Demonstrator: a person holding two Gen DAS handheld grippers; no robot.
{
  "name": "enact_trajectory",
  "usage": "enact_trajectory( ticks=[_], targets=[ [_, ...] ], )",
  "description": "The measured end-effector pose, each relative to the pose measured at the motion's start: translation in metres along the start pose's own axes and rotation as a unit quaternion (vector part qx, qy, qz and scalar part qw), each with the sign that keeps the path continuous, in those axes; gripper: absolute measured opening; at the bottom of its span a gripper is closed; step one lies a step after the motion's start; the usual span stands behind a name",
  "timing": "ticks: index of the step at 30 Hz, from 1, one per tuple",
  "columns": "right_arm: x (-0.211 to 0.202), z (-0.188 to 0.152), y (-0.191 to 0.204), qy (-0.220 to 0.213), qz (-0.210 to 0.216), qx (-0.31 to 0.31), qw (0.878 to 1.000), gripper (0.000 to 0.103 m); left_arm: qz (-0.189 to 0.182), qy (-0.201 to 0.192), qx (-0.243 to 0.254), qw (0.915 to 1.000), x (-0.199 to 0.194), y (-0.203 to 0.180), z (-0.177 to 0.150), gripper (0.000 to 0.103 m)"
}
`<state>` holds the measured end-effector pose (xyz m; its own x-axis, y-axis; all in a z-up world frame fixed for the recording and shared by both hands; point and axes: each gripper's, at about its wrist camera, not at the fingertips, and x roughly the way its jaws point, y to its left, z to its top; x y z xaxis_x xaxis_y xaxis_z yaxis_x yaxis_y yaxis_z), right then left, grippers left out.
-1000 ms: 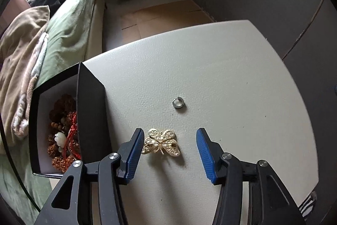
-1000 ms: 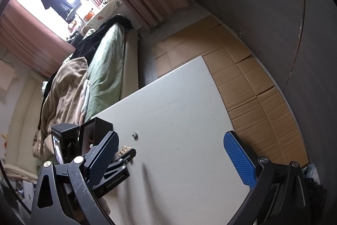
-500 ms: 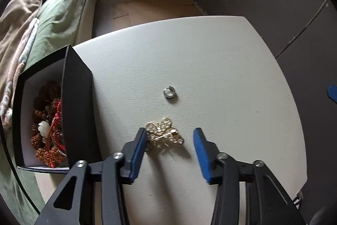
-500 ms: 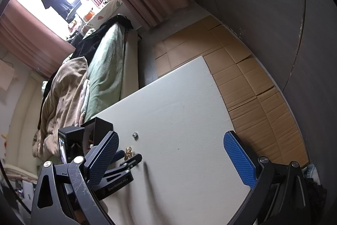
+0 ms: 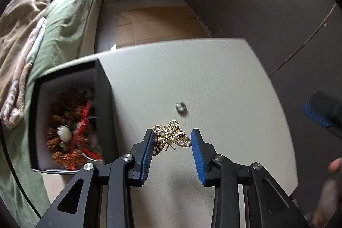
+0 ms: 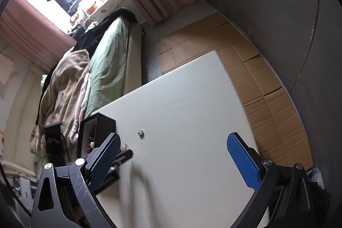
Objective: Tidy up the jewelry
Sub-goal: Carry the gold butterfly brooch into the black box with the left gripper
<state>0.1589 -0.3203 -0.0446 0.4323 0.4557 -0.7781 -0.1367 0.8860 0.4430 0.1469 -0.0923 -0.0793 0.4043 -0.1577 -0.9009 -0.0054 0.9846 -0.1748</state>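
The left claw had just been closing and its blue pads pressed on both wing tips of the gold butterfly brooch, so the brooch was grasped between them, tilted, above the white surface. Whether the brooch touched the surface or was lifted free, I cannot tell. Just beyond it a small silver ring lay alone on the surface. To the left stood the open black box, with brown beads and red pieces inside, blurred. In the right wrist view the right claw was released, its pads far apart with nothing between them, above the same surface; the ring and the box were ahead of it on the left. Farther away were the cardboard-covered floor and a bed with green sheet.
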Motion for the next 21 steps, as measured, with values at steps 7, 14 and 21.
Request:
enact_trajectory(
  ticks=[7, 14, 21],
  targets=[
    [0.028, -0.001, 0.023, 0.026, -0.004, -0.021, 0.999, 0.084, -0.012, -0.032, -0.031, 0.9989, -0.027, 0.031, 0.009, 0.036],
    [0.057, -0.001, 0.052, 0.039, -0.015, -0.054, 0.998, 0.069, -0.011, -0.048, -0.052, 0.9974, -0.040, 0.059, 0.012, 0.036],
    [0.090, -0.004, 0.080, 0.064, -0.028, -0.094, 0.993, 0.060, -0.013, -0.049, -0.074, 0.9960, -0.038, 0.089, 0.020, 0.036]
  ],
)
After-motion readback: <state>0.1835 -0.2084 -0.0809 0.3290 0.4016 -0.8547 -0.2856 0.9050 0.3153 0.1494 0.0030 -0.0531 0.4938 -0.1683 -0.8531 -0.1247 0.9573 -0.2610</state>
